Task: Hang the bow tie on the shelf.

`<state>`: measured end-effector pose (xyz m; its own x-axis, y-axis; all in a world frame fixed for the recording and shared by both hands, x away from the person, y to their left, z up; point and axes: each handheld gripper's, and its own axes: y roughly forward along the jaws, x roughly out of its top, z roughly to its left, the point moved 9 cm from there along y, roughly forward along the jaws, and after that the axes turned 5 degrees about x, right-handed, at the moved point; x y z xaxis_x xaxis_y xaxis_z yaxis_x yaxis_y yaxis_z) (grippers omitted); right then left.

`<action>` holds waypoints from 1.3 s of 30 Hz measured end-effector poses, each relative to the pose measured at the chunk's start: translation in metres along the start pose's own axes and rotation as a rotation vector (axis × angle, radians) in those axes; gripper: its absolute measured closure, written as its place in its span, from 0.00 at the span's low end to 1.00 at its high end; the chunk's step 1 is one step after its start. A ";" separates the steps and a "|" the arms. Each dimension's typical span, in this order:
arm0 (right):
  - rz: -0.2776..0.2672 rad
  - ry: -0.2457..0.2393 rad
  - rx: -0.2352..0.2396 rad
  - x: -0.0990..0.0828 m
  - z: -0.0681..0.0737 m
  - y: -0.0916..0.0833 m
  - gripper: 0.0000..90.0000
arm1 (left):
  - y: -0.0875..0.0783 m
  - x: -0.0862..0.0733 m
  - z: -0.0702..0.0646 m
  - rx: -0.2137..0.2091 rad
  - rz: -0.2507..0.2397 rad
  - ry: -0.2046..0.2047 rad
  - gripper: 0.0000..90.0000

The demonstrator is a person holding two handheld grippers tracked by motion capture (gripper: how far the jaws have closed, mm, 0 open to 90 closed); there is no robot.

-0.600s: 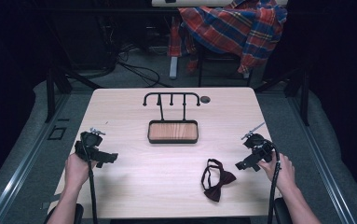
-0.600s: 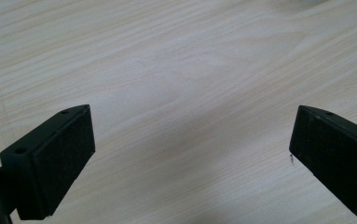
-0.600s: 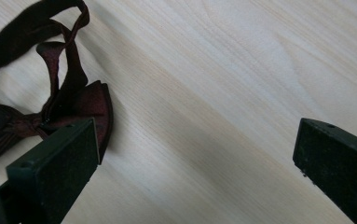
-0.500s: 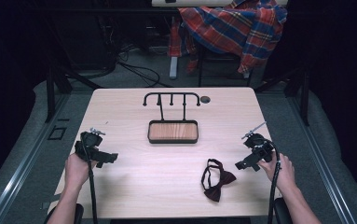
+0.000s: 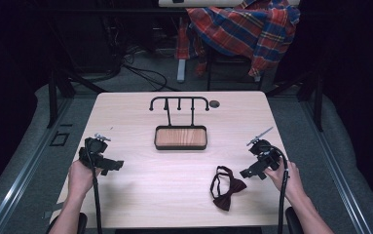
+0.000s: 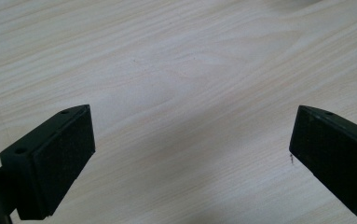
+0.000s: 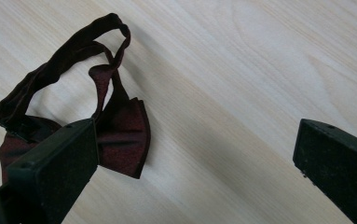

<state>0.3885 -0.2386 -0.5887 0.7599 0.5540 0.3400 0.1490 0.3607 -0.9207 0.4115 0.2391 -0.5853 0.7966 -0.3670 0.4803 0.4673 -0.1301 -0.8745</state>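
Note:
A dark red bow tie [image 5: 226,187] with its looped strap lies flat on the light wooden table [image 5: 140,195], near the front right. My right gripper [image 5: 248,172] hovers just right of it, jaws wide open and empty. In the right gripper view the bow tie [image 7: 122,133] sits partly behind the left jaw of that gripper [image 7: 195,140]. My left gripper [image 5: 112,165] is held over the table's left side, open. Between the jaws of the left gripper [image 6: 192,135] is bare wood. A black hook stand [image 5: 179,102] rises from a wooden tray base [image 5: 180,138] at mid-table.
A small dark round grommet [image 5: 214,104] sits in the tabletop behind the stand. Beyond the far edge, a plaid shirt [image 5: 245,27] hangs over a chair, and cables [image 5: 142,73] lie on the floor. Both of the person's forearms enter from the front edge.

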 end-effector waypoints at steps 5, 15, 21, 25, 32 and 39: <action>-0.013 -0.060 -0.003 0.006 0.012 -0.001 0.03 | -0.001 0.000 0.001 0.001 -0.001 -0.003 0.00; -0.014 -0.097 0.040 0.010 0.024 0.001 0.18 | 0.001 0.001 0.000 0.004 -0.001 0.003 0.00; -0.016 -0.131 0.077 0.015 0.038 0.009 0.31 | 0.001 0.001 -0.001 -0.001 0.004 0.003 0.00; 0.005 -0.147 0.067 0.017 0.044 0.014 0.41 | 0.002 0.002 -0.002 -0.002 0.011 0.008 0.00; 0.040 -0.157 0.074 0.017 0.046 0.025 0.52 | 0.003 0.001 -0.003 -0.003 0.019 0.009 0.00; 0.073 -0.141 0.072 0.017 0.044 0.038 0.62 | 0.003 0.001 -0.004 -0.003 0.025 0.015 0.00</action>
<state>0.3792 -0.1832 -0.6095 0.6699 0.6786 0.3012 0.0474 0.3657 -0.9295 0.4127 0.2348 -0.5878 0.8022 -0.3837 0.4575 0.4464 -0.1235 -0.8863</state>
